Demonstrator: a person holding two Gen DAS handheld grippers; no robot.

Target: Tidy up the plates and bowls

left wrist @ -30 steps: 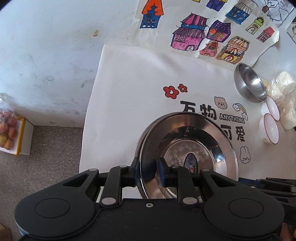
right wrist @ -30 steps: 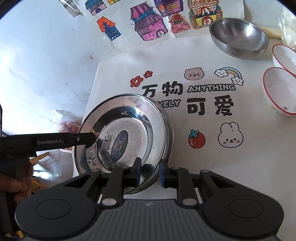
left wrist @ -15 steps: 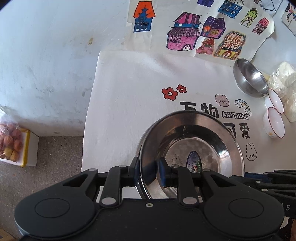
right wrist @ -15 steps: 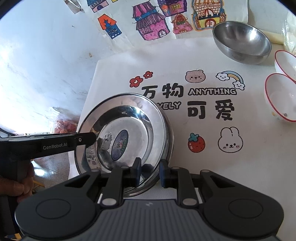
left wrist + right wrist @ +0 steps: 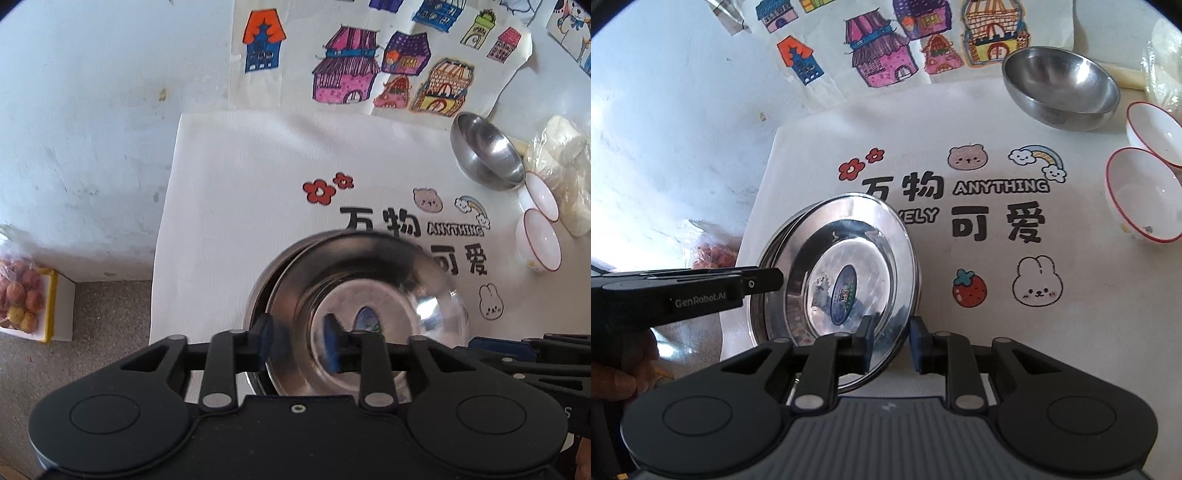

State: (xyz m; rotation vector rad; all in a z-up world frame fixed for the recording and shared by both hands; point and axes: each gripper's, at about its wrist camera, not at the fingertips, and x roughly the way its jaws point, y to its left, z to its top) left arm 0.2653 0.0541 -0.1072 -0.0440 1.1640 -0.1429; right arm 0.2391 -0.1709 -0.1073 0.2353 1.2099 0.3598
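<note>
Left wrist view: my left gripper (image 5: 295, 343) is opening, its pads astride the rim of the top steel plate (image 5: 369, 288) without pressing. Right wrist view: my right gripper (image 5: 891, 345) is opening around the same plate's near rim on the printed cloth (image 5: 997, 314).

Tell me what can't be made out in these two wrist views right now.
- Round steel plates: how many are stacked; only rim edges show in both views.
- Oval sticker on the top plate: print too small and motion-blurred, left view.
- Clear plastic bag: contents unclear, cut by the right edge.
- Left gripper: its body hides the plates' near rim.
</note>
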